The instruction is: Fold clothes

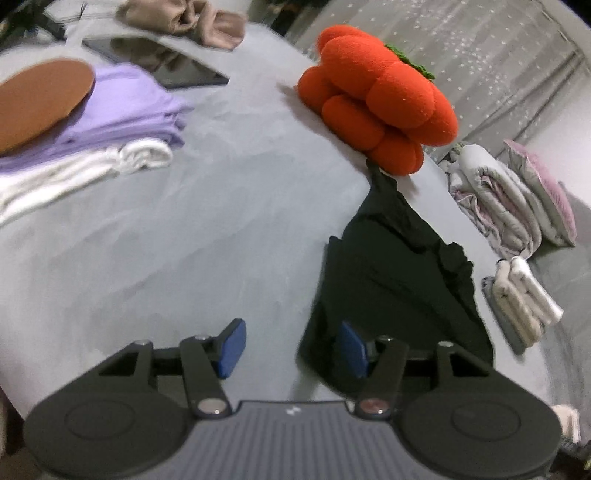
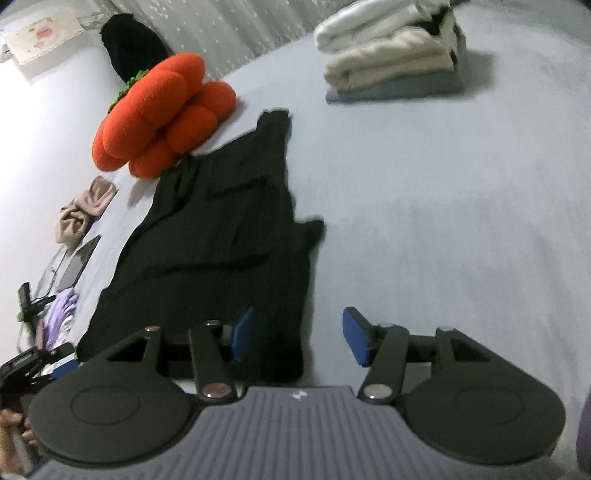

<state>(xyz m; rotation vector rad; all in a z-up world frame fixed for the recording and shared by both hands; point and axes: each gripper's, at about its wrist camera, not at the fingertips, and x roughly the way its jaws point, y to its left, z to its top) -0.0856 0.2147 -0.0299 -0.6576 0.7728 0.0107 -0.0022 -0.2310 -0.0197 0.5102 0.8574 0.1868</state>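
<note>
A black garment [image 2: 229, 236] lies spread and creased on the grey bed sheet [image 2: 424, 203], its far end by an orange plush pumpkin [image 2: 162, 114]. My right gripper [image 2: 299, 338] is open, over the garment's near right corner, empty. In the left wrist view the same garment [image 1: 399, 288] lies to the right. My left gripper [image 1: 291, 349] is open above the sheet [image 1: 184, 240], its right pad [image 1: 352, 349] over the garment's near left edge.
A folded stack of cream and blue clothes [image 2: 391, 55] sits far right. Purple and white clothes [image 1: 122, 122], a brown disc [image 1: 37, 103], a tablet [image 1: 181, 66] and a beige garment [image 1: 188, 18] lie at left. Folded bedding [image 1: 506, 199] is at right.
</note>
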